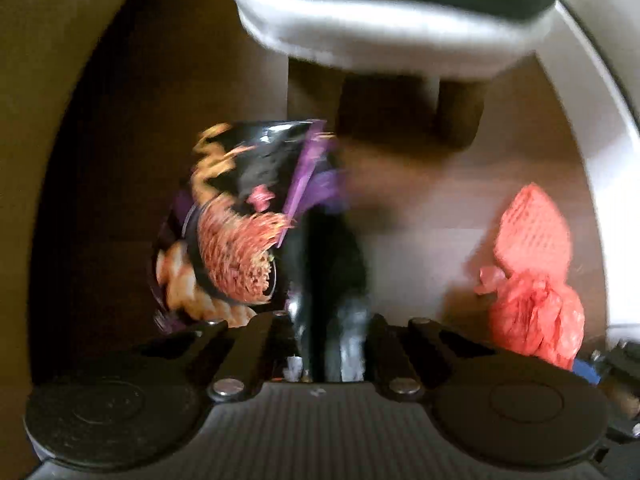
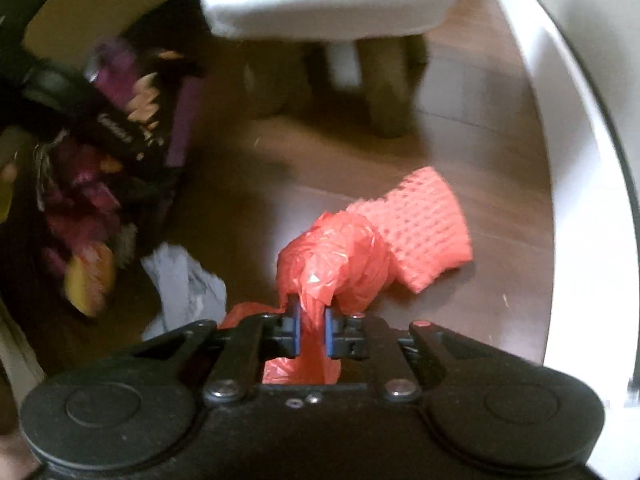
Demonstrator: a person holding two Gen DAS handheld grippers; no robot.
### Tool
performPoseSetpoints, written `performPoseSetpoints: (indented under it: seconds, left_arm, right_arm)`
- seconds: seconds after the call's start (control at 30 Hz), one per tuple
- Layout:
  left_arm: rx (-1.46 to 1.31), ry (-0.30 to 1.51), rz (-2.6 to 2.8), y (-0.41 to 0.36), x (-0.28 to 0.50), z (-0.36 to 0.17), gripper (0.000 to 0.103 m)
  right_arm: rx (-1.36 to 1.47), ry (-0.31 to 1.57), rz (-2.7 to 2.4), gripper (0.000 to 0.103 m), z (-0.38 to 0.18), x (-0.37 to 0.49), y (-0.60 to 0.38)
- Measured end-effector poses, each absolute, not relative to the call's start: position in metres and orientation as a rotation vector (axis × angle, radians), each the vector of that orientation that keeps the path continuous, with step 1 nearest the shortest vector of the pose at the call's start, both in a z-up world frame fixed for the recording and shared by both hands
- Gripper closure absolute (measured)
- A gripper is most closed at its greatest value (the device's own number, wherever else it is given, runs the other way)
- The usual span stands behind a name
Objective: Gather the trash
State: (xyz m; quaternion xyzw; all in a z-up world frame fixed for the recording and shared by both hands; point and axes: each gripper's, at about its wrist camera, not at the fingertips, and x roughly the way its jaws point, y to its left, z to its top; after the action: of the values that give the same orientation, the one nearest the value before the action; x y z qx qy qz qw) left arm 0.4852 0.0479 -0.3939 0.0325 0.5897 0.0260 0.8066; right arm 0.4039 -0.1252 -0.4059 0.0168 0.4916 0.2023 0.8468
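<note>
Left wrist blur hides left gripper [image 1: 320, 280] behind noodle wrapper [image 1: 240, 220]

Your left gripper's fingertips [image 1: 320, 280] were smeared by motion blur; pads couldn't be made out against the black noodle wrapper [image 1: 236, 232]. Wrapper print was blurred, text unreadable. In your right wrist view, the colourful wrappers [image 2: 92, 208] at left were blurred and cut by the frame edge. The stool [image 2: 328, 4] was cropped at the top in both views. The red plastic bag [image 2: 336, 264] ran under the gripper body, lower part hidden.
</note>
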Motion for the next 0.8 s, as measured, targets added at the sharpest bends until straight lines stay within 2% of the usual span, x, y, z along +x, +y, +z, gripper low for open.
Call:
performPoseSetpoints:
  seconds: [0.27, 0.37, 0.57, 0.8]
  left_arm:
    - [-0.098, 1.192, 0.071, 0.062, 0.471, -0.339, 0.101]
    - [-0.071, 1.159, 0.078, 0.062, 0.462, -0.319, 0.101]
    - [-0.060, 1.207, 0.089, 0.071, 0.472, -0.322, 0.101]
    - [-0.133, 1.252, 0.021, 0.089, 0.488, -0.360, 0.099]
  right_arm:
    - [0.169, 0.984, 0.325, 0.094, -0.354, 0.375, -0.160]
    - [0.182, 0.966, 0.313, 0.094, -0.320, 0.363, -0.162]
    - [0.159, 0.950, 0.359, 0.094, -0.279, 0.354, -0.164]
    - [0.182, 0.964, 0.386, 0.094, -0.303, 0.364, -0.156]
